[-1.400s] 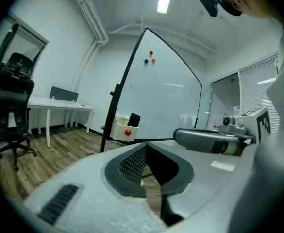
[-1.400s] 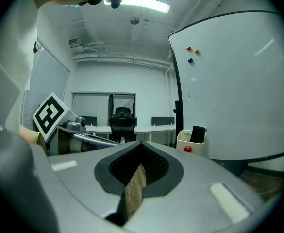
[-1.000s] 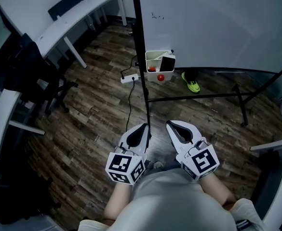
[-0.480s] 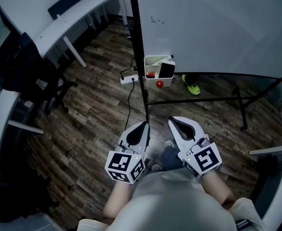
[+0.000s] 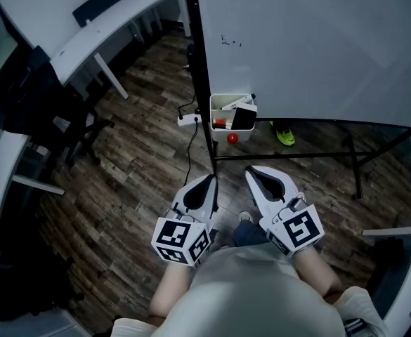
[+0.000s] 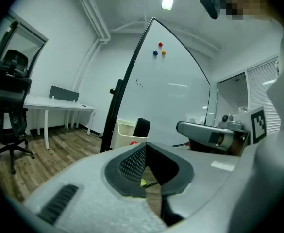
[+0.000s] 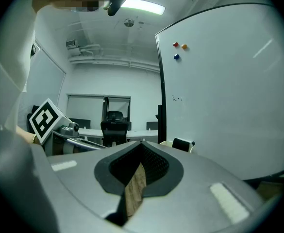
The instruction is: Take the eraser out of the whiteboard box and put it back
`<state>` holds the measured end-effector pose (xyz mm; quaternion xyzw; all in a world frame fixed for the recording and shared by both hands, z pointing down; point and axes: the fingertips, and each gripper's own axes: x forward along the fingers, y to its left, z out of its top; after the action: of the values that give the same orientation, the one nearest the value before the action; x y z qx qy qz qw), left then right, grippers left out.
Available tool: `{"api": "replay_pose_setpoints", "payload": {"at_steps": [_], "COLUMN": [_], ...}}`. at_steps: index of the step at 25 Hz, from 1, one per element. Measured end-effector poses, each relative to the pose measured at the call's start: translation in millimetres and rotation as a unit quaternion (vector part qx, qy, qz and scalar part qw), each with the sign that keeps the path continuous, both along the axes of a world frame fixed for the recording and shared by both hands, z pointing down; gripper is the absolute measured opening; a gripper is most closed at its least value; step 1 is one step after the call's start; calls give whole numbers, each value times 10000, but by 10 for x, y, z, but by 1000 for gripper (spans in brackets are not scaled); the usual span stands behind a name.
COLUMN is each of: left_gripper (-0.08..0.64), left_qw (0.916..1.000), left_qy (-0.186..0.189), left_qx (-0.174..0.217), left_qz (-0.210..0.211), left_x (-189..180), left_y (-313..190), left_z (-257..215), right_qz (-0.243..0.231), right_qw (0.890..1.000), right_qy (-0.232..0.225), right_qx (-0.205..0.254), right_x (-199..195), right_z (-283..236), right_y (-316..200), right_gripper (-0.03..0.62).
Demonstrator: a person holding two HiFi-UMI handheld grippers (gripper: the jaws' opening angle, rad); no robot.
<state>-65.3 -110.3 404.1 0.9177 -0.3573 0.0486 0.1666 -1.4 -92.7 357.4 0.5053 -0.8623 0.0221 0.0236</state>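
While left gripper (image 5: 209, 182) and right gripper (image 5: 253, 173) stay clenched and empty, box (image 5: 214, 111) with eraser (image 5: 244, 118) has drawn nearer: approach under way, removal pending.

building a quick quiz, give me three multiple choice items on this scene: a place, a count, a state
1. Where is the black eraser? A in the white box at the whiteboard's lower corner; B on the floor; C on a desk.
2. How many magnets sit high on the whiteboard? A one; B three; C six.
3. How are the left gripper and right gripper? A both shut, empty; B both wide open; C both gripping a marker.
Answers: 1 A, it stands in the white box; 2 B, two reddish, one blue; 3 A, jaw tips meet, nothing between.
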Motion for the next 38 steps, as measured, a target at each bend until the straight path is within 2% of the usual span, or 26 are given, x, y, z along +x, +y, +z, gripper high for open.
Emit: {"api": "replay_pose_setpoints", "payload": {"at_steps": [6, 19, 29, 38], "left_gripper": [5, 5, 5, 5], "left_qw": [10000, 9996, 9989, 9983], "left_qy": [-29, -62, -108, -115], "left_qx": [-16, -47, -45, -38], "left_qz": [-65, -258, -453, -577], "left_x": [106, 287, 371, 474], "left_y": [-183, -473, -685, -934], "left_z": [-8, -14, 36, 78], "right_qz": [13, -80, -277, -423], "right_qw": [10000, 9998, 9991, 9985], "right_qy": [-10, 151, 236, 227], "right_qx": [89, -87, -230, -271], "right_x": [164, 446, 568, 670], "right_z": [-24, 33, 154, 250], "right_y": [-200, -599, -890, -1167], "right_gripper": [5, 19, 152, 218]}}
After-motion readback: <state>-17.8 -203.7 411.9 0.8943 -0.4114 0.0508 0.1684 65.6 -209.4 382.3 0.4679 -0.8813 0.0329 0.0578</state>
